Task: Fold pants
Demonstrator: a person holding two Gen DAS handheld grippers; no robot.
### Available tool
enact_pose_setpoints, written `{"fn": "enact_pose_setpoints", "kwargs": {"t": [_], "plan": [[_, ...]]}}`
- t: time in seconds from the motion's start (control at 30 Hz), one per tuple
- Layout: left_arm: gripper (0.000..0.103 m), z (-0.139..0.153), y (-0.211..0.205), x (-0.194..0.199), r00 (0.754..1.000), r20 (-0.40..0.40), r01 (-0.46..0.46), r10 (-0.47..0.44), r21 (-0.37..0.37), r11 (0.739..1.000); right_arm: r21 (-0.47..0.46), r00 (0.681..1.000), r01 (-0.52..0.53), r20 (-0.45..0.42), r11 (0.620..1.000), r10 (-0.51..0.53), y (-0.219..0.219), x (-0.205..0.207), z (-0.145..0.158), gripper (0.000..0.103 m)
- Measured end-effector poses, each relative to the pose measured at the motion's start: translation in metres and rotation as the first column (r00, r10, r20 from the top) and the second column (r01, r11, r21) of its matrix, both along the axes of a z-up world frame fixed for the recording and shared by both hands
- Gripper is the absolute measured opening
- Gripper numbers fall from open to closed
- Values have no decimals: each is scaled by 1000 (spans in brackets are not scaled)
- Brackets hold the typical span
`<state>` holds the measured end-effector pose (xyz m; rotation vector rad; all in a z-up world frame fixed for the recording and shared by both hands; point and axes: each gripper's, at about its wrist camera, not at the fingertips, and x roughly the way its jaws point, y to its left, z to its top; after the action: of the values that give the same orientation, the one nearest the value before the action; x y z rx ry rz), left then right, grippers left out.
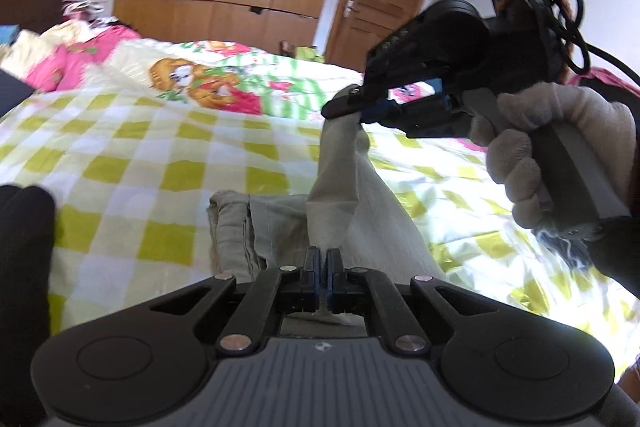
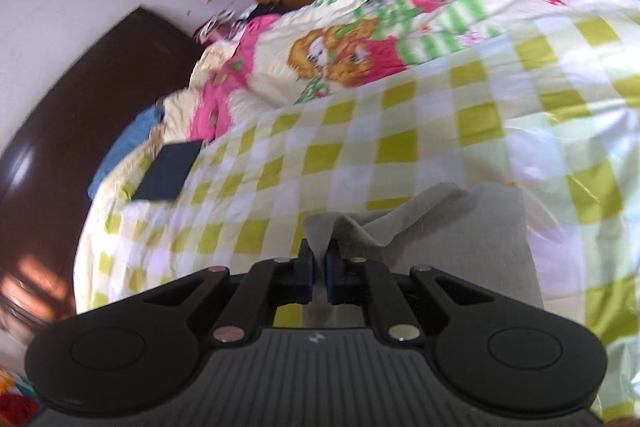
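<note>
Closest, my left gripper (image 1: 322, 259) fingers pinched the pale grey-beige cotton pants (image 1: 276, 227); my right gripper (image 1: 354, 103) clamped another edge higher, lifting it above the checked bed (image 1: 120, 163) to fold.

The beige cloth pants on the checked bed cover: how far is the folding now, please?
Partly done. The beige cloth pants already lie in layers on the green-and-white checked bed cover. In hand: the left gripper and the right gripper are each shut on an edge of the fabric, and the right one holds its part lifted above the bed. Left: lay this raised part over the layered part and release.
</note>
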<state>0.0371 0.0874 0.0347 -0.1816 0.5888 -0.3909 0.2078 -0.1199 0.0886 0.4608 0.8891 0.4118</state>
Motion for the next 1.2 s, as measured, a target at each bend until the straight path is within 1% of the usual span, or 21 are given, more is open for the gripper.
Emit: {"fn": "enact_pose_setpoints", "kwargs": {"t": [0.1, 0.17, 0.23, 0.3, 0.4, 0.43, 0.47, 0.53, 0.57, 0.6, 0.63, 0.7, 0.8, 0.9, 0.97, 1.03, 1.13, 1.2], "plan": [[18, -13, 9, -1, 998, -54, -19, 17, -21, 1000, -99, 994, -109, -19, 989, 108, 42, 5, -16, 7], [18, -22, 14, -2, 996, -86, -31, 28, -29, 999, -165, 982, -188, -35, 968, 185, 71, 3, -28, 7], [18, -28, 19, -3, 993, -105, -48, 44, -32, 998, -229, 967, -254, -40, 940, 252, 96, -1, -36, 7], [18, -31, 25, -2, 991, -115, -69, 63, -44, 997, -277, 953, -300, -44, 913, 300, 117, -4, -42, 7], [18, -32, 36, -2, 989, -120, -95, 86, -68, 993, -340, 937, -336, -29, 879, 347, 141, -8, -46, 7], [18, -33, 39, -3, 988, -122, -103, 93, -72, 992, -372, 930, -347, -14, 861, 368, 148, -11, -46, 7], [18, -34, 41, -3, 987, -126, -111, 101, -74, 991, -415, 918, -360, 5, 836, 398, 156, -15, -45, 7], [18, -35, 45, -5, 985, -132, -124, 112, -80, 989, -504, 886, -380, 42, 776, 462, 173, -27, -44, 8], [18, -36, 47, -6, 984, -135, -129, 117, -84, 988, -524, 871, -397, 44, 754, 489, 182, -31, -45, 8], [18, -36, 50, -7, 984, -135, -133, 120, -91, 987, -515, 859, -424, 31, 745, 510, 186, -32, -46, 12], [18, -35, 52, -8, 983, -135, -136, 121, -105, 985, -488, 853, -448, 16, 749, 521, 191, -32, -48, 12], [18, -33, 59, -11, 983, -130, -149, 132, -130, 980, -465, 853, -461, 3, 756, 522, 199, -30, -51, 12], [18, -33, 67, -17, 979, -127, -176, 161, -116, 978, -395, 874, -455, -25, 798, 486, 202, -17, -57, 12], [18, -40, 74, -21, 968, -157, -212, 195, -98, 972, -308, 892, -445, -71, 841, 446, 200, -1, -65, 12], [18, -43, 79, -23, 961, -172, -234, 215, -101, 967, -257, 906, -423, -100, 869, 411, 197, 7, -70, 12], [18, -41, 84, -26, 958, -172, -253, 231, -117, 960, -203, 919, -393, -124, 897, 375, 191, 15, -74, 10], [18, -38, 96, -33, 952, -172, -281, 255, -153, 947, -155, 933, -354, -130, 922, 336, 184, 21, -74, 10], [18, -37, 103, -37, 945, -173, -304, 278, -150, 941, -140, 937, -342, -127, 929, 326, 180, 23, -73, 9]]}}
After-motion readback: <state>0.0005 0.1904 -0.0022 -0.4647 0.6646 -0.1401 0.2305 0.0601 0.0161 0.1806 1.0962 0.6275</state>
